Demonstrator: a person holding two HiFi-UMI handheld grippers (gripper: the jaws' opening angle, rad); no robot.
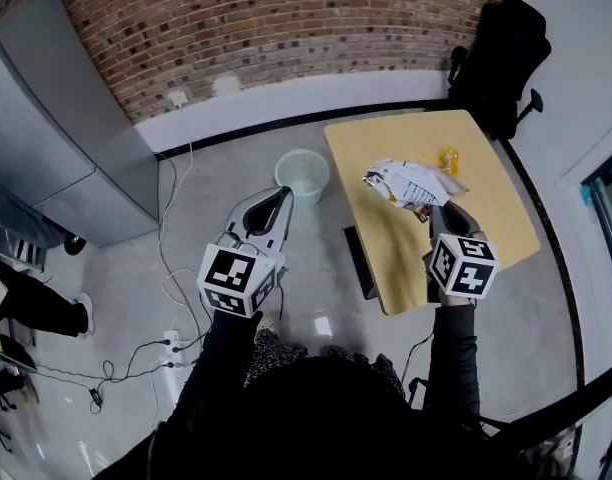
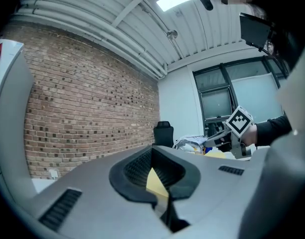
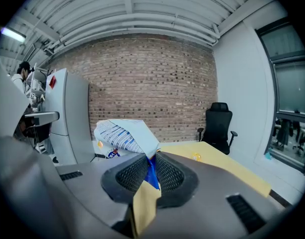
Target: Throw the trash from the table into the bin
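A crumpled white and blue snack bag hangs just above the yellow table, with my right gripper shut on its near edge. In the right gripper view the bag rises up and to the left from the pinch of that gripper. My left gripper is out over the floor, left of the table, jaws together and holding nothing. It points toward the pale green bin just beyond its tips. A small yellow wrapper lies farther back on the table.
A black office chair stands behind the table's far corner. A grey cabinet lines the left wall. White cables trail over the floor at the left. A brick wall closes the back.
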